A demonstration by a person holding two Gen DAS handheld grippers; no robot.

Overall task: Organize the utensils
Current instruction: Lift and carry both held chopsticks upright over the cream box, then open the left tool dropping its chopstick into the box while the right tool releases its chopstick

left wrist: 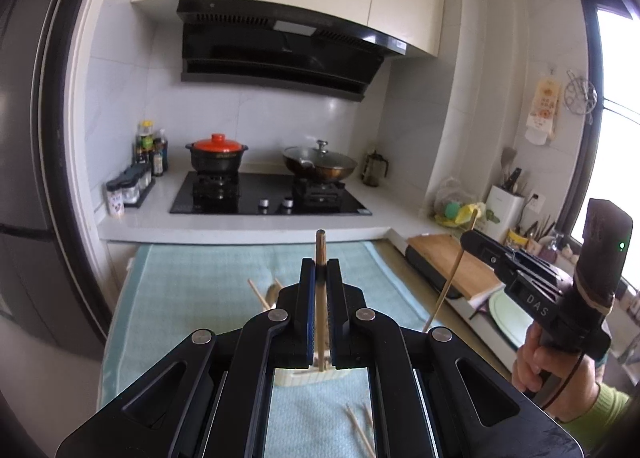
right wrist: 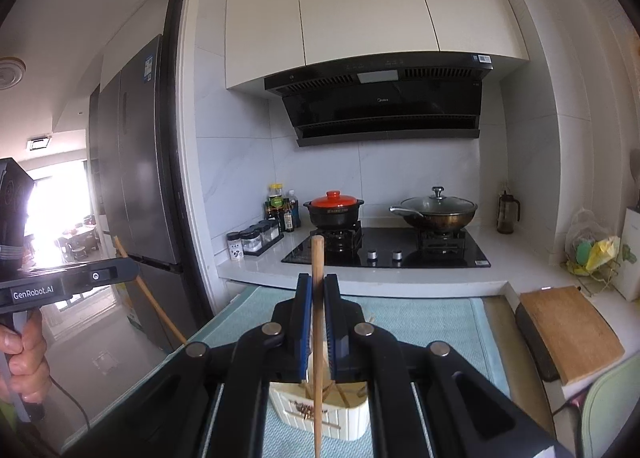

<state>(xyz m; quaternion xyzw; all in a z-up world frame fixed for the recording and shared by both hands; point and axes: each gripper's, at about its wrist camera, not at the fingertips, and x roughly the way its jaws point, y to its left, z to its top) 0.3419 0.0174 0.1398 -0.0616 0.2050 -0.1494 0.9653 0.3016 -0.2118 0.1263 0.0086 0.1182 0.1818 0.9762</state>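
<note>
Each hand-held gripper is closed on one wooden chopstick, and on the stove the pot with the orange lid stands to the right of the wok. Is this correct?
Not quite. The pot with the orange lid stands left of the wok, as the right wrist view shows. Each hand-held gripper, left and right, is indeed closed on one wooden chopstick.

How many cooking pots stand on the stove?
2: a black pot with an orange lid on the left burner, a wok with a glass lid on the right burner.

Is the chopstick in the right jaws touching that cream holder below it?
Cannot tell. In the right wrist view the chopstick, clamped in the right gripper, crosses in front of the holder, but depth is unclear.
</note>
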